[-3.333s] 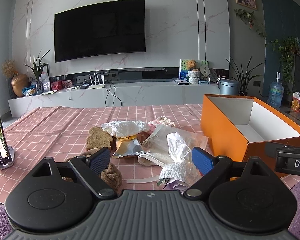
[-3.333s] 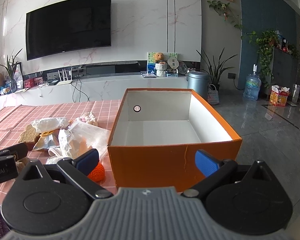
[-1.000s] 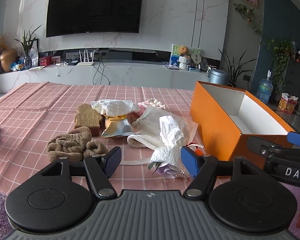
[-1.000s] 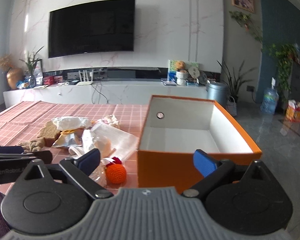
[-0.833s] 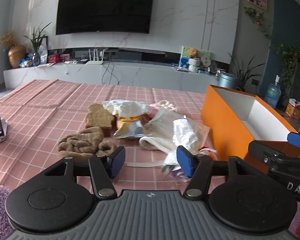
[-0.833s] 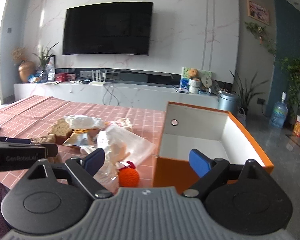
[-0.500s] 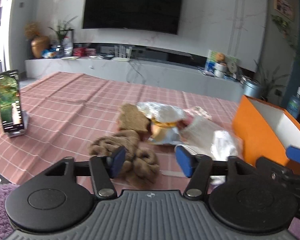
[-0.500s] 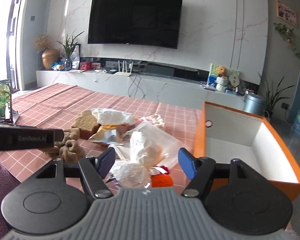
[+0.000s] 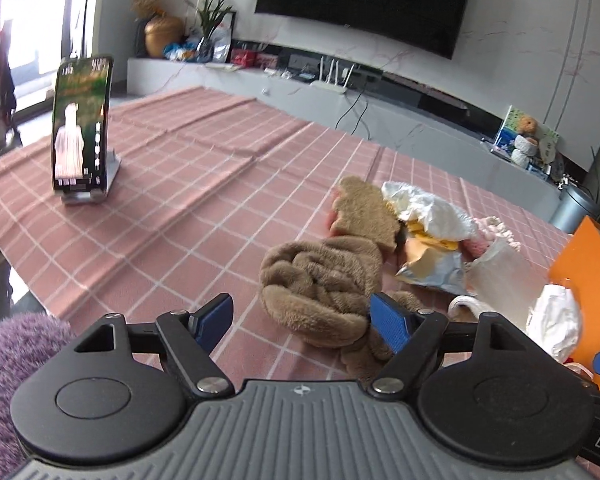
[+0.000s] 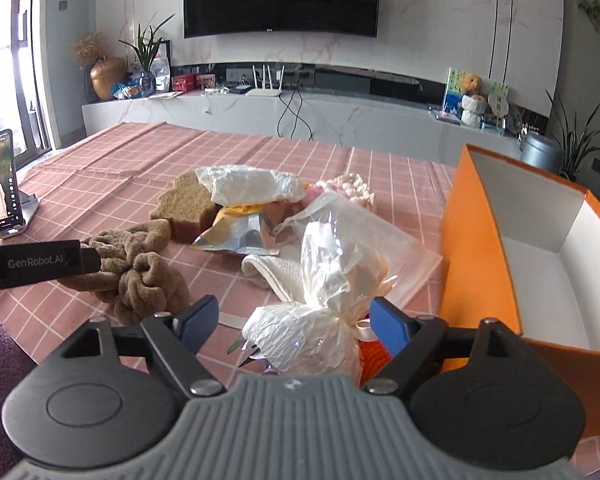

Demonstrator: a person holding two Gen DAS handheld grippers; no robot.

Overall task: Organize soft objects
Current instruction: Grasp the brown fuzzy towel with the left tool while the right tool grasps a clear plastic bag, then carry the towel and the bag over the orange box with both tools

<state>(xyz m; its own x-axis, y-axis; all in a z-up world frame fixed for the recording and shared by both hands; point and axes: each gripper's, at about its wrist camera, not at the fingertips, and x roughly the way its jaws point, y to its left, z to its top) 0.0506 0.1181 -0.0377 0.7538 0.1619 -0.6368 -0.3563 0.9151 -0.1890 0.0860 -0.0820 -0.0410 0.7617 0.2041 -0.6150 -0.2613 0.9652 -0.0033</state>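
Observation:
A pile of soft things lies on the pink checked tablecloth (image 9: 204,184). My left gripper (image 9: 302,320) hangs just before the brown fluffy cloth (image 9: 320,280); its jaws are opening, and the cloth overlaps only the right finger, with a wide gap to the left finger. My right gripper (image 10: 293,323) is also opening; the white crinkly wrapped bundle (image 10: 316,320) lies between its fingers, not pressed. An orange knitted ball (image 10: 374,350) peeks out behind the right finger. The orange box (image 10: 476,248) stands open on the right, its white inside bare.
Behind the cloth lie a brown sponge-like piece (image 10: 184,200), a white plastic bag (image 10: 252,184), a foil pouch (image 10: 236,236), a white towel (image 10: 276,270) and a mesh bag (image 10: 364,232). A phone on a stand (image 9: 80,128) stands far left. Purple fluff (image 9: 4,364) edges the near left.
Both grippers have swung left and slightly down. The left one went from the white bundle to the brown cloth, the right one from the box front to the white bundle. Both jaws widened lately.

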